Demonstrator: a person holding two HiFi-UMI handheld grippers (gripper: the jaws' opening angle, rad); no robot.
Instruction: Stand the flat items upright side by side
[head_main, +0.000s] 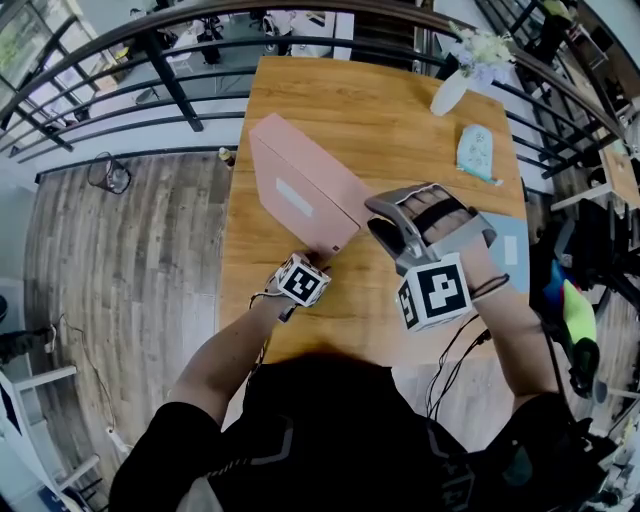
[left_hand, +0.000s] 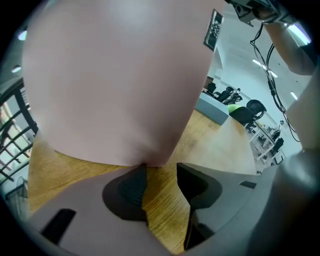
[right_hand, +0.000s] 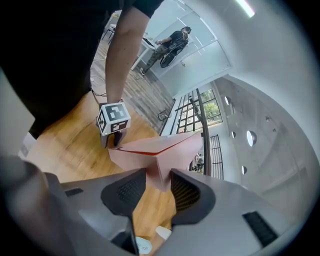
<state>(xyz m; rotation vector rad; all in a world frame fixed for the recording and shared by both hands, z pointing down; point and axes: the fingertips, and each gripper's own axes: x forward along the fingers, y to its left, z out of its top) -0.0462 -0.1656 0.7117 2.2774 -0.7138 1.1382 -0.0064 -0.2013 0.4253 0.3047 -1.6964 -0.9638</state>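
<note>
Obs.: left gripper (left_hand: 161, 167) sits at the near bottom corner of the pink item (head_main: 300, 185). Its jaws stand apart with only bare table (head_main: 400, 130) between the pads. The corner just meets the tip of one jaw and is not pinched, so this gripper reads as released and is probably acting as a stop to keep the foot of the item from sliding toward the person. Right gripper (right_hand: 158, 172) is just beside it, at the item's near end. The end corner edge runs down between its two pads, and the pads look clenched on it from both sides. This is judged to be the grip that keeps the item off its broad face. Pink item: on the table in front of the person, raised onto one long edge and leaning rather than lying flat. Whether it is fully vertical cannot be told. Its long axis runs along the table from the grippers away and to the left in the head view. The broad face with the pale label faces the table's left edge. In the right gripper view, a thin red line shows along its top edge. Holding at one end leaves the rest of the length free, likely so the item can be squared up before the next one goes beside it. Farther right, a pale blue sheet (head_main: 512, 250) lies flat, possibly the next item. Beyond it are a small packet (head_main: 475, 148) and a white vase (head_main: 450, 92) with flowers, well apart from the work.
</note>
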